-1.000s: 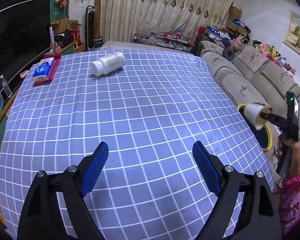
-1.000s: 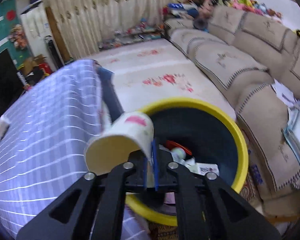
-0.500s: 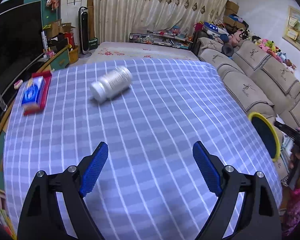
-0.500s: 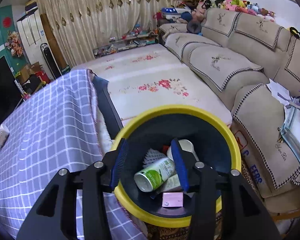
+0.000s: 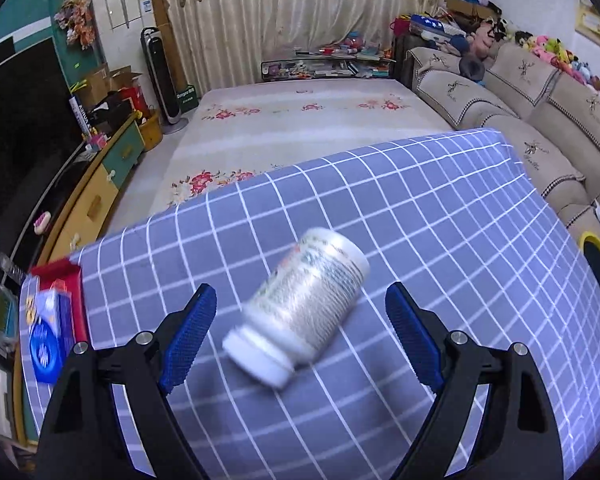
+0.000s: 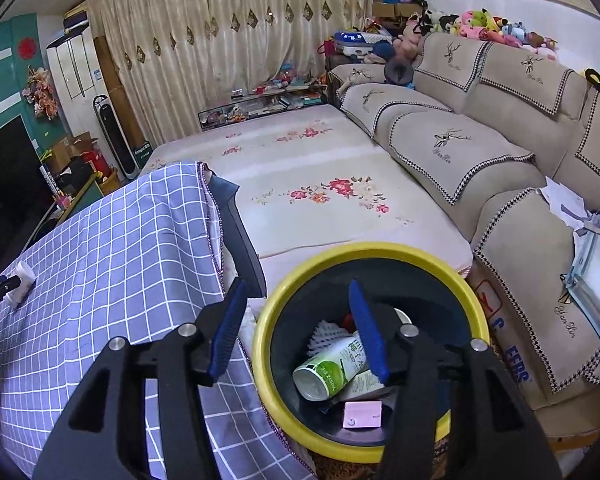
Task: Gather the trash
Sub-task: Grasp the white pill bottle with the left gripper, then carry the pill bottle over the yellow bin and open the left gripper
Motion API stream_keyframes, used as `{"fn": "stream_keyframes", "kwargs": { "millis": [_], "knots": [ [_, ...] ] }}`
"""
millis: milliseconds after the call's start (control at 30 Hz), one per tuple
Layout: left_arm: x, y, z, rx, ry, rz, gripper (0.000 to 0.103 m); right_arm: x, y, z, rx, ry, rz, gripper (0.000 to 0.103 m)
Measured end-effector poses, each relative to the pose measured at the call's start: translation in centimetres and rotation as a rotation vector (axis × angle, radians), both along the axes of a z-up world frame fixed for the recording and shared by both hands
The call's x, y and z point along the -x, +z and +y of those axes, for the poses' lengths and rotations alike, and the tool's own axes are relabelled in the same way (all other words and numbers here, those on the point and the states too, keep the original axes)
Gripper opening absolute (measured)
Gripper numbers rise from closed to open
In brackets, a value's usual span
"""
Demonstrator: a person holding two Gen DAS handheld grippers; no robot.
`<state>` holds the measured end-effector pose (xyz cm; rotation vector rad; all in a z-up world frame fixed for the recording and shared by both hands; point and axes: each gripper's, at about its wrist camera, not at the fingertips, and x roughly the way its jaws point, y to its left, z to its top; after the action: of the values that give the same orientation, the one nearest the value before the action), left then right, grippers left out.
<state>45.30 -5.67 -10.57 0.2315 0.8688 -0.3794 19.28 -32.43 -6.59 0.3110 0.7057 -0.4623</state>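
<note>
White bottle [image 5: 300, 312], blue-and-white checked tablecloth [image 5: 440, 240], yellow-rimmed black bin [image 6: 474, 312], blue-padded hand-held gripper [image 6: 296, 328]

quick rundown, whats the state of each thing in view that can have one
left tool: open, straddling the bottle, no contact
white bottle: capped, lying on its side on the checked cloth
right tool: open, empty, jaws just been opening, above the bin
yellow-rimmed bin: open-topped, trash inside
green can: lying in the bin

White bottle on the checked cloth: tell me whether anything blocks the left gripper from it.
Nothing visible does. The white bottle lies on its side on the checked cloth, between the open jaws of the left gripper, untouched.
</note>
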Motion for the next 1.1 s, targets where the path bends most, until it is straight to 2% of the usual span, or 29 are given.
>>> {"fn": "stream_keyframes", "kwargs": {
  "millis": [100,200,267,300,433,600,767,933,1100],
  "knots": [
    [-1.1,-0.9,-0.5,-0.023,-0.027,0.021,0.083,-0.2,-0.2,-0.2,-0.009,0.001,0.007,0.051],
    [-2.1,-2.2,-0.7,-0.042,-0.039,0.071,0.066,-0.3,-0.5,-0.2,-0.016,0.007,0.012,0.051],
    [-2.3,-2.5,-0.7,-0.034,-0.038,0.082,0.060,-0.2,-0.7,-0.2,-0.016,0.011,0.014,0.051],
    [-2.3,-2.5,-0.6,-0.024,-0.041,0.088,0.054,-0.1,-0.7,-0.2,-0.017,0.013,0.015,0.051],
    [-1.2,-2.0,-0.9,-0.001,-0.058,0.076,0.053,0.4,-1.0,-0.5,-0.022,0.013,0.010,0.051],
    [2.7,-0.8,-2.7,0.034,-0.089,0.042,0.052,1.5,-0.8,-0.8,-0.027,0.020,-0.003,0.051],
    [9.0,1.0,-7.6,0.027,-0.180,0.008,0.052,3.9,0.3,-1.4,-0.018,0.013,-0.035,0.051],
    [15.0,2.8,-14.4,0.033,-0.307,-0.012,0.052,7.3,1.4,-2.8,-0.001,-0.019,-0.072,0.051],
    [19.8,3.3,-24.1,0.054,-0.480,0.023,0.052,11.6,2.2,-5.4,0.021,-0.074,-0.092,0.051]
  ]
}}
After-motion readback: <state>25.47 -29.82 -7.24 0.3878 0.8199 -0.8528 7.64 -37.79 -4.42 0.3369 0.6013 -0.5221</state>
